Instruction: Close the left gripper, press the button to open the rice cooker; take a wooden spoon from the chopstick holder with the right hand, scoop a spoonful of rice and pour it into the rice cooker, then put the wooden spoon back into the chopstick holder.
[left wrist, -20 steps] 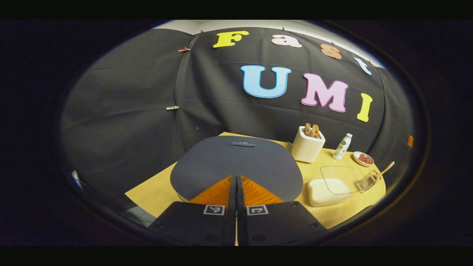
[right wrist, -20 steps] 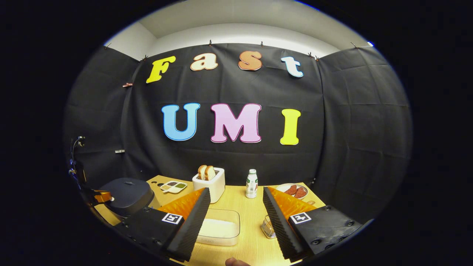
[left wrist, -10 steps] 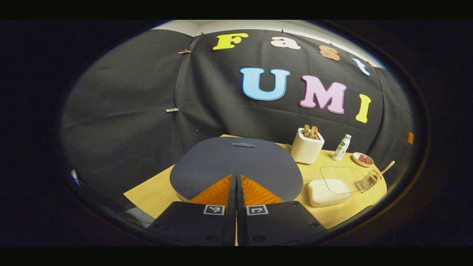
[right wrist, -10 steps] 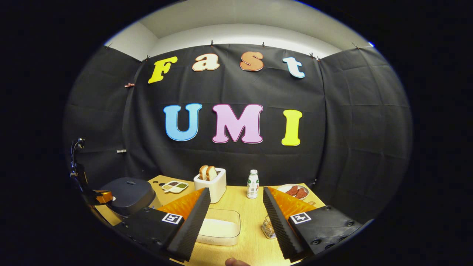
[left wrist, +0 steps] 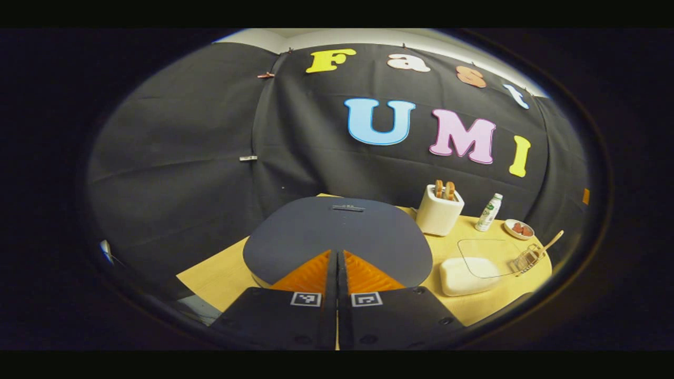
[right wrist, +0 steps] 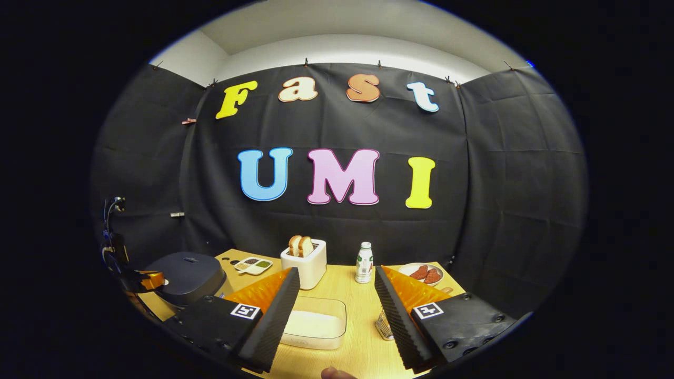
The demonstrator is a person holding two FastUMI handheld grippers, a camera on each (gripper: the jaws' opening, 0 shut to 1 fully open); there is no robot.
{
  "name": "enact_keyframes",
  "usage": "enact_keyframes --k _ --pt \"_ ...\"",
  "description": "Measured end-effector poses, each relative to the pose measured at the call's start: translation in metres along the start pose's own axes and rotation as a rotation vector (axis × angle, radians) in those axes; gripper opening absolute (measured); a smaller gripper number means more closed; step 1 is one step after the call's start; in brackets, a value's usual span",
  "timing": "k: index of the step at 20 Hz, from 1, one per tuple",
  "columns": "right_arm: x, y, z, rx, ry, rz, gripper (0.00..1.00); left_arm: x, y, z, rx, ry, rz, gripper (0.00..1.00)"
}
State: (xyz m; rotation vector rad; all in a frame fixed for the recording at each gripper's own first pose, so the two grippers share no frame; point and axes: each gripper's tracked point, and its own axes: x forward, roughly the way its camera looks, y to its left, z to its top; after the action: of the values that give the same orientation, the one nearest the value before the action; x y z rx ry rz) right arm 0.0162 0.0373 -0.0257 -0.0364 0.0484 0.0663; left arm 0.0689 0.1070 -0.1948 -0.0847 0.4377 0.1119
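Rice cooker [left wrist: 337, 237] lid down, left tongs [left wrist: 337, 255] closed, right tongs [right wrist: 337, 279] open, one spoon [left wrist: 547, 245].

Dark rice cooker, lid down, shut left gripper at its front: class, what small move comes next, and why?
Probably press the shut left gripper down onto the front button of the dark rice cooker: its lid is still closed, and the right gripper waits open.

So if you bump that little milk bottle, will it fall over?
Probably, yes. The bottle stands tall and narrow on the table, so a knock near its cap would likely tip it. It looks round, so it might roll then. It seems small and plastic, probably light, unlikely to break.
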Motion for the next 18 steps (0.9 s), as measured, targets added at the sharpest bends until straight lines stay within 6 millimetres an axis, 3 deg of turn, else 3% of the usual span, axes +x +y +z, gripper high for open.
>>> enact_keyframes --k 4,6,12,18 --pt "0.000 -0.005 0.000 0.008 -0.002 -0.014 0.90 -0.003 0.000 0.005 0.021 -0.013 0.041 0.07" --pt "0.000 -0.008 0.000 0.008 -0.002 -0.020 0.90 -0.008 -0.004 0.018 0.064 -0.061 0.057 0.10" --pt "0.002 -0.021 -0.005 0.028 0.006 -0.047 0.90 -0.024 -0.021 0.055 0.143 -0.134 0.056 0.45" --pt "0.006 -0.048 -0.012 0.056 0.034 -0.090 0.90 -0.043 -0.029 0.080 0.166 -0.194 0.057 0.64"
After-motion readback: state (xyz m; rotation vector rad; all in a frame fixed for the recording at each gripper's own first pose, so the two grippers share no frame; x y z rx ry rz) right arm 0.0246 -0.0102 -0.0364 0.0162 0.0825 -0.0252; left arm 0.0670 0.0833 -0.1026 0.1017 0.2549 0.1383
